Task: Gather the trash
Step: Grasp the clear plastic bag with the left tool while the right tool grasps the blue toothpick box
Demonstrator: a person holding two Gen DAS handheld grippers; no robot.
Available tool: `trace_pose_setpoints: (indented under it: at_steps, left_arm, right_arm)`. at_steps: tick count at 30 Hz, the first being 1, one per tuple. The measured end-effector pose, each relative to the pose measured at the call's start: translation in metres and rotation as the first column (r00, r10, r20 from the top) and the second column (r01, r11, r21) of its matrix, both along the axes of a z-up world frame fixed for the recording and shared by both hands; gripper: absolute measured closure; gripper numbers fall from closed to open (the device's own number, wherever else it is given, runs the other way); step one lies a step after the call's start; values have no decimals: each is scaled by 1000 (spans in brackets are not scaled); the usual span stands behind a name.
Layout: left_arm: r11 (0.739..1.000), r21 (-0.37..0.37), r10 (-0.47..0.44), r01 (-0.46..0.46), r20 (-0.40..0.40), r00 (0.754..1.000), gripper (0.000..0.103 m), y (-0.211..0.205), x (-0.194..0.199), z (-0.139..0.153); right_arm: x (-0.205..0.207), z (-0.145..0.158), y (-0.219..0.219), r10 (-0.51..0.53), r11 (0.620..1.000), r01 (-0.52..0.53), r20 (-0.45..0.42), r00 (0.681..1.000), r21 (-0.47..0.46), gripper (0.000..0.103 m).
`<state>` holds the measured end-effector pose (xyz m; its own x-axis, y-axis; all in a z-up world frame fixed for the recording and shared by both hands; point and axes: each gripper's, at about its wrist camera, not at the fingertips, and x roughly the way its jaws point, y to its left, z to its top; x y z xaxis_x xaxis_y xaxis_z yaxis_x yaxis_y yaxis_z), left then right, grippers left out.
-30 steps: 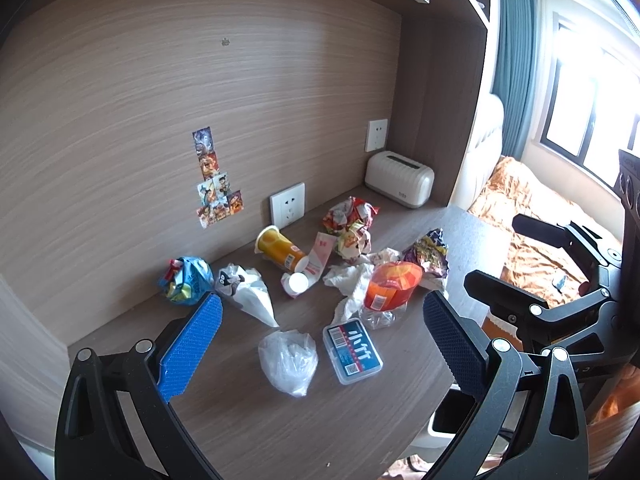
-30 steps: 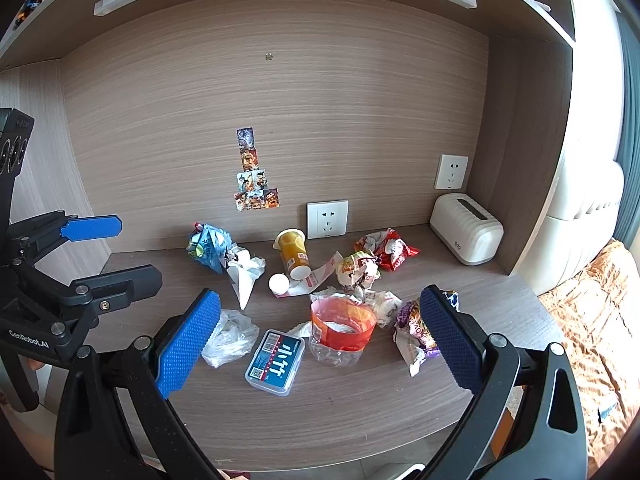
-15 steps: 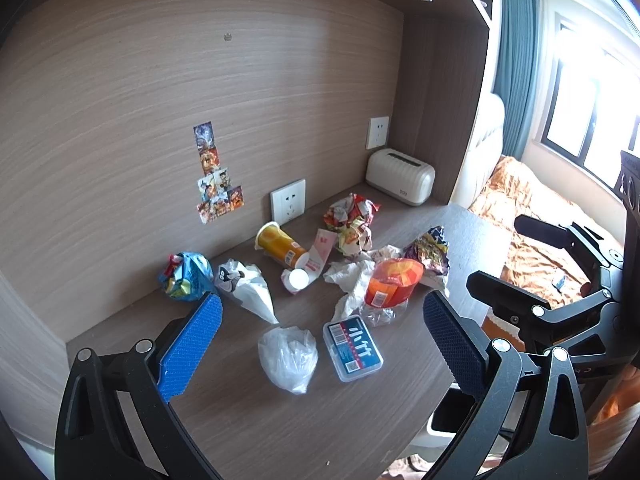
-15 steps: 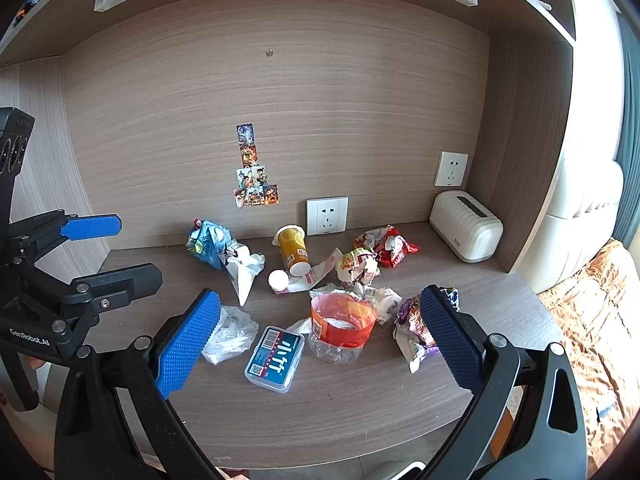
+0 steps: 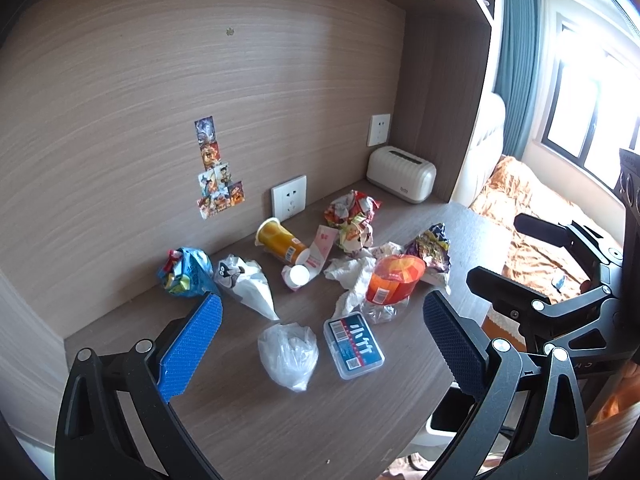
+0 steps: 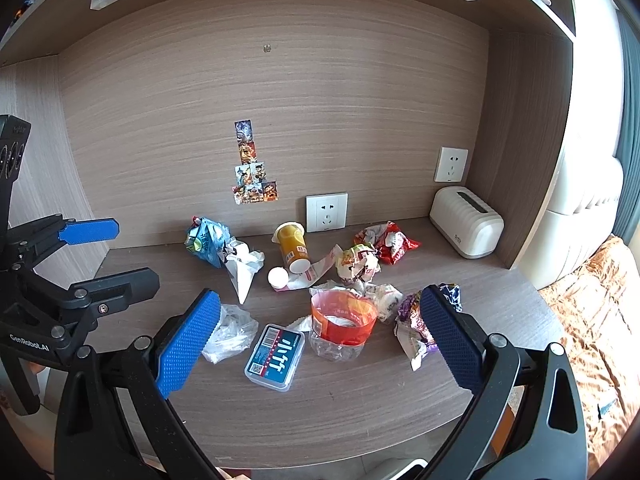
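Note:
Trash lies scattered on the wooden desk [image 6: 360, 408]. A clear plastic bag [image 5: 289, 354] [image 6: 231, 332], a blue-labelled clear box [image 5: 354, 345] [image 6: 275, 357] and an orange-labelled cut bottle [image 5: 392, 282] [image 6: 342, 322] lie nearest. Behind them are a tipped orange cup [image 6: 293, 247], a blue wrapper [image 6: 206, 240], a white cone wrapper [image 6: 242, 270], crumpled tissue [image 5: 352, 276] and snack wrappers [image 6: 386, 240] [image 6: 416, 322]. My left gripper [image 5: 320, 340] and right gripper [image 6: 320, 336] are both open and empty, held above the desk's front part.
A white toaster-like box [image 6: 466, 222] stands at the back right corner. Wall sockets [image 6: 326, 212] and stickers [image 6: 252, 172] are on the back panel. A bed with orange cover [image 5: 532, 220] lies to the right. A bin opening [image 5: 452, 412] shows below the desk edge.
Both grippers have shifted only slightly; the view has drifted a little. Nothing on the desk has moved and both grippers stay open.

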<state>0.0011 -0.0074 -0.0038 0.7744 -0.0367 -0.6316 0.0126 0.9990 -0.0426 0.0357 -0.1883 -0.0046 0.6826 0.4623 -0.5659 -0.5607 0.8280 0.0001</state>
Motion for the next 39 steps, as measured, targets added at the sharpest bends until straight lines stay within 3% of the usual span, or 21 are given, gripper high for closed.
trace_pose_setpoints:
  at_steps: [19,25,33,39]
  left_arm:
    - [1000,3,29,-29,-11,1000,5,9,4,-6]
    - [998,-5,55,-55,-15,998,5,21,7,-16]
    - [998,17,56,-55,-90,994,5,40,26,-59]
    - [996,91,8,5,-145,989,5,39,50,-106]
  right_arm:
    - [5,-5,8,-4,1000,4,-16,1000,-9,3]
    - [5,-21,19,-9,999,8,-7,1000,-51,3]
    - [15,-65,36,-47,996,40,-89,995,-85,3]
    - [26,-112,51,-72,995,56,-203,977,-81,3]
